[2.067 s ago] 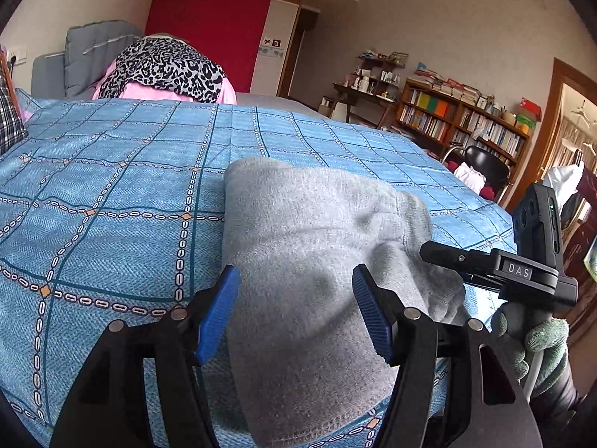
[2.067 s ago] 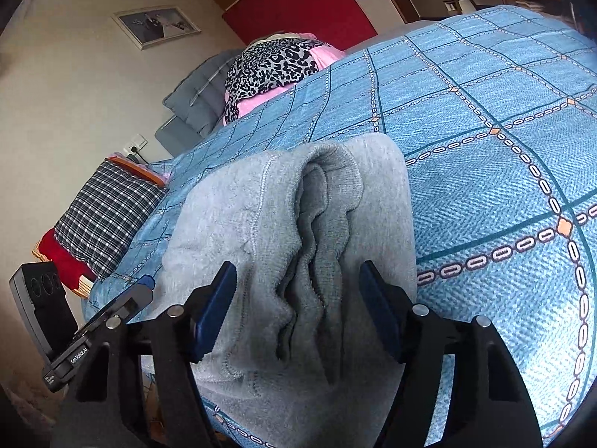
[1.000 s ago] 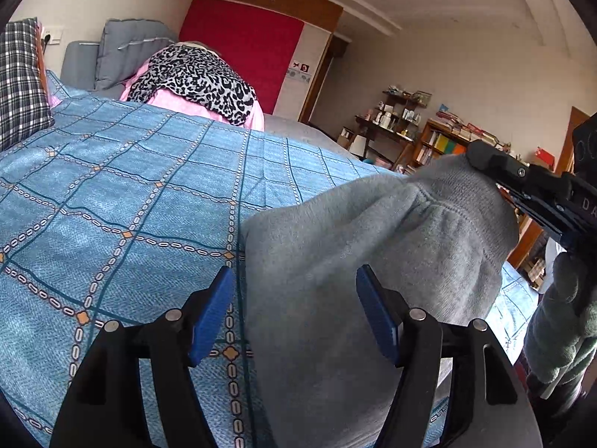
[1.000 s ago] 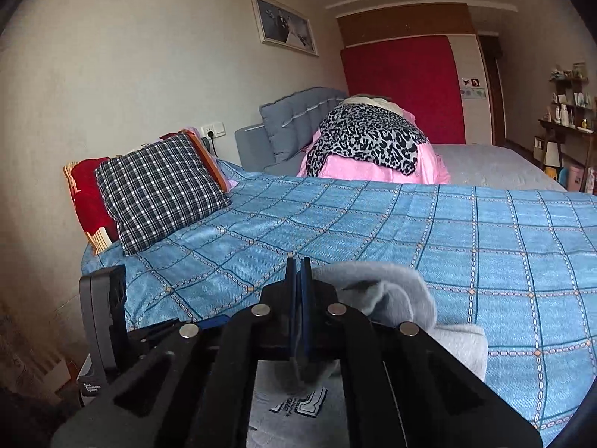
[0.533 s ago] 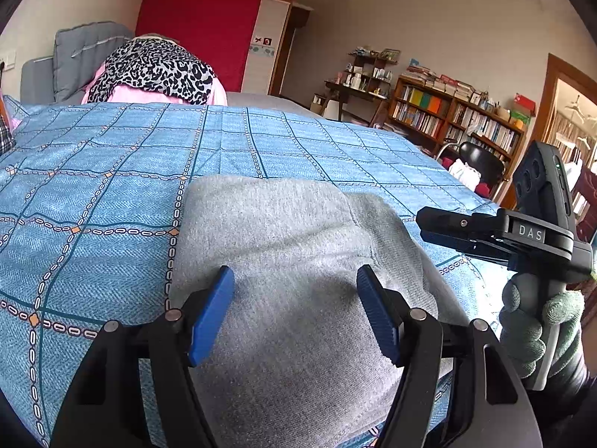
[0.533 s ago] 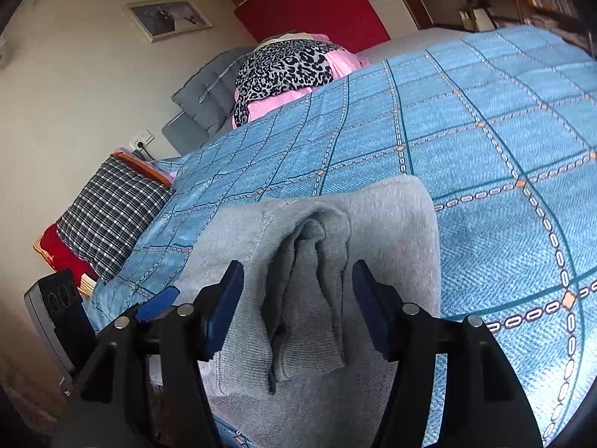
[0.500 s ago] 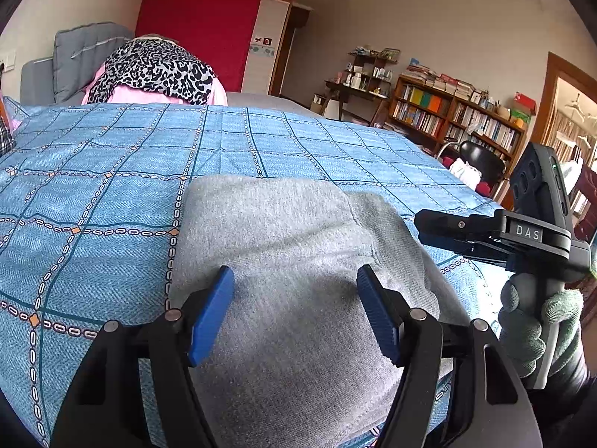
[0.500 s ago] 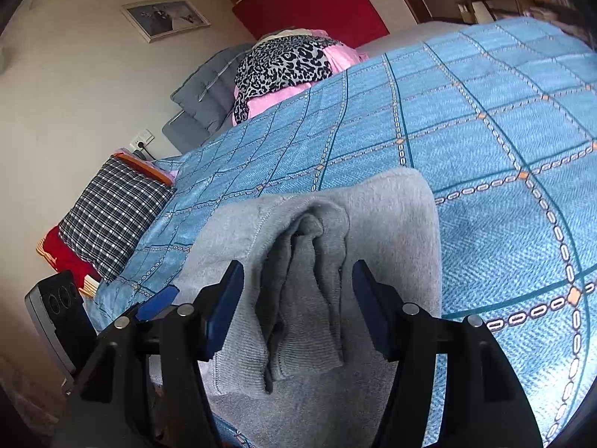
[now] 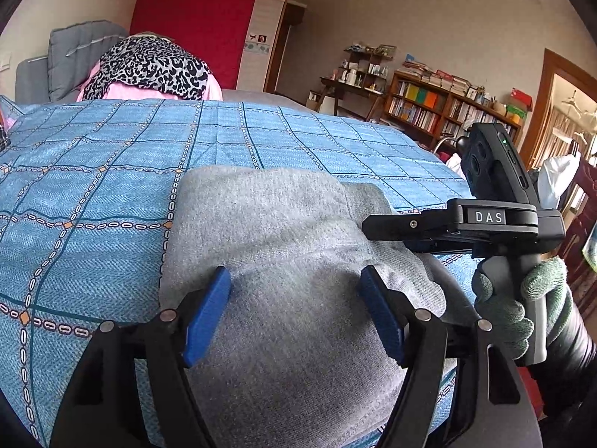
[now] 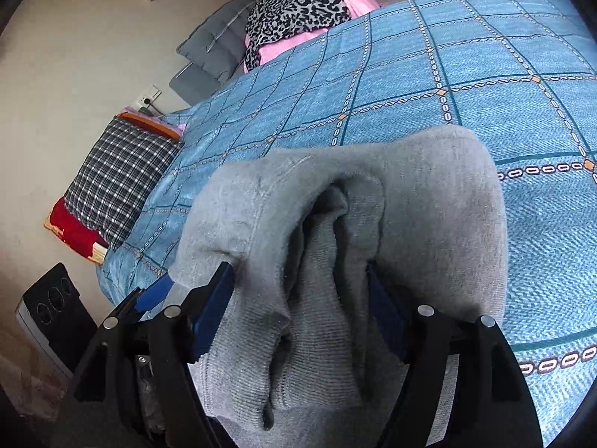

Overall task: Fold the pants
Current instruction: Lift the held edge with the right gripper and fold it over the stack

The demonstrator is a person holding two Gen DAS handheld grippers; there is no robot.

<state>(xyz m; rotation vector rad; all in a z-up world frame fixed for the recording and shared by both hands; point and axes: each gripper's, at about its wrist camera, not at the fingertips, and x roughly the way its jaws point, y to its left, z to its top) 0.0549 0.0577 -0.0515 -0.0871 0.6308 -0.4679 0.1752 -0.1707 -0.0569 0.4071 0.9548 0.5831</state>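
The grey pants (image 9: 283, 231) lie as a thick folded bundle on the blue checked bedspread (image 9: 93, 186), near its front edge. My left gripper (image 9: 294, 310) hovers over the near end of the bundle with its jaws opening, and the blue pads are clear of the cloth. In the right wrist view the layered folds of the pants (image 10: 335, 224) bulge up between the fingers of my right gripper (image 10: 298, 313). Its jaws are opening and the pads do not pinch the cloth. The right gripper (image 9: 373, 224) also shows at the bundle's right side, held by a green-gloved hand (image 9: 518, 306).
A checked pillow (image 10: 119, 175) and a red cushion lie at the bed's left edge. A leopard-print and pink pile (image 9: 149, 67) sits at the bed's far end by a grey headboard. Bookshelves (image 9: 429, 104) and a doorway stand at the right.
The right gripper was shut on a lifted fold of the pants; it has come down, rolled and opened, and the fold now lies on the bundle. The left gripper sank slightly.
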